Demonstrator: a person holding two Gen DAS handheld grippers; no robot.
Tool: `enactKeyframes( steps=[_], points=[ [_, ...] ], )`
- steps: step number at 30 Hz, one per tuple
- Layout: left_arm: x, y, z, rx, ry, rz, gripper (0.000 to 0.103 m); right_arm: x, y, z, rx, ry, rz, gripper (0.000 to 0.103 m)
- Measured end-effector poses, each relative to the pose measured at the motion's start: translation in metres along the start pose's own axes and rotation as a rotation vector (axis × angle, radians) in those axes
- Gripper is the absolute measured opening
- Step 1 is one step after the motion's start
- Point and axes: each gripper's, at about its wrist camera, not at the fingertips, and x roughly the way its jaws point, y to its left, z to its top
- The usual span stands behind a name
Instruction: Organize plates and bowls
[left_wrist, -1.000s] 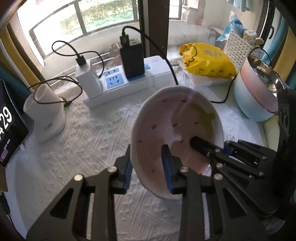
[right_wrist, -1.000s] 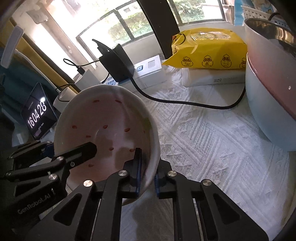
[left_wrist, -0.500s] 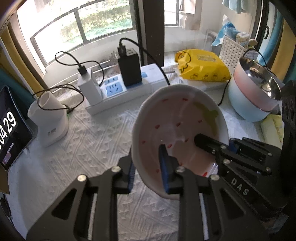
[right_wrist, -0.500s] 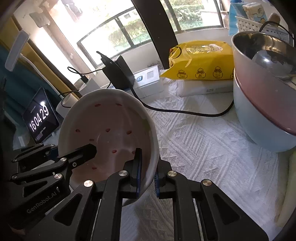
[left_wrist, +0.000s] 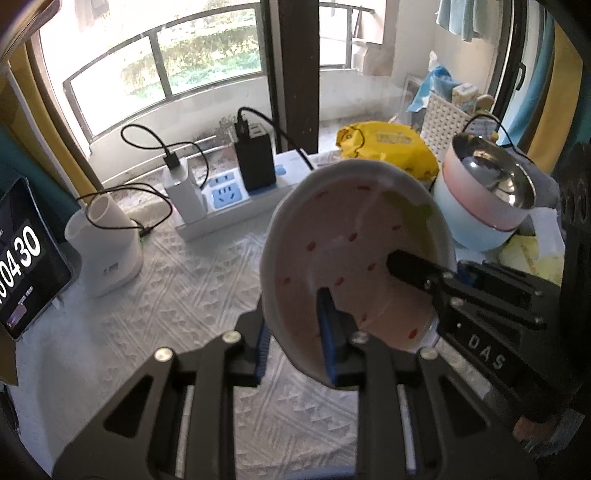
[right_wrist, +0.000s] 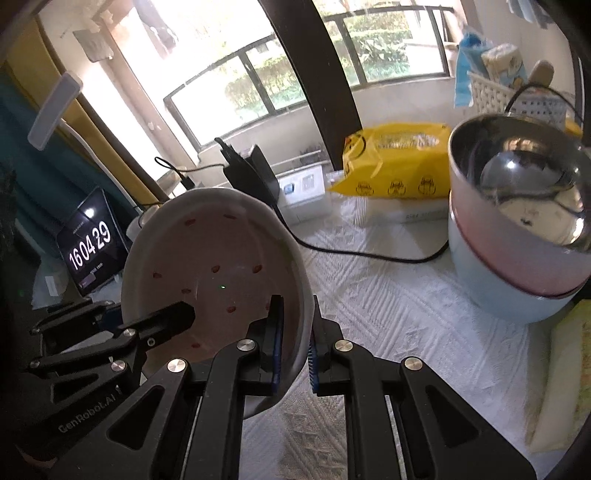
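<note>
White cloth (left_wrist: 177, 295) with a raised woven pattern covers the table below a sunlit window, seen from the left wrist. At frame centre the left gripper (left_wrist: 295, 332) clamps the near rim of a glossy round ceramic bowl (left_wrist: 354, 240), white outside and pale pink inside with small red flecks; 1 blue pad sits inside, the other outside. The bowl is tilted, clear of the cloth and empty. The right gripper (left_wrist: 410, 266) reaches in from the right, 1 black finger inside the bowl, the other hidden behind its wall. At right stand 3 nested bowls (left_wrist: 484, 206): shiny steel in pink in pale blue. A yellow crinkled packet (left_wrist: 384, 147) lies behind, partly hidden by the rim. A tablet clock (left_wrist: 26, 254) is cut off at far left

From the right wrist, the right gripper (right_wrist: 295, 343) pinches the bowl's (right_wrist: 214, 258) right rim between blue ridged pads. The left gripper (right_wrist: 177, 317) enters at lower left, 1 finger inside, the rest behind the bowl. The nested bowls (right_wrist: 517, 229) at right show only reflections in the steel. Cloth (right_wrist: 388, 302) at lower right is blurred
</note>
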Motion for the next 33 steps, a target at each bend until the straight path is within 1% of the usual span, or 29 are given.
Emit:
enactKeyframes(
  steps=[3, 11, 14, 20, 33],
  points=[
    [-0.008, -0.002, 0.000, 0.003, -0.015, -0.003, 0.024, -0.009, 0.004, 0.003, -0.014, -0.022, -0.012, 0.012],
    [-0.042, -0.003, 0.000, 0.003, -0.091, -0.014, 0.024, -0.039, 0.020, 0.008, -0.050, -0.074, -0.026, 0.012],
    [-0.054, -0.004, -0.002, 0.004, -0.108, -0.024, 0.024, -0.050, 0.025, 0.008, -0.060, -0.088, -0.036, 0.012],
    [-0.077, -0.001, -0.011, -0.011, -0.145, -0.047, 0.024, -0.073, 0.043, -0.001, -0.087, -0.113, -0.069, 0.012],
    [-0.124, 0.016, -0.038, -0.030, -0.211, -0.061, 0.024, -0.109, 0.077, -0.020, -0.105, -0.133, -0.060, 0.012]
  ],
)
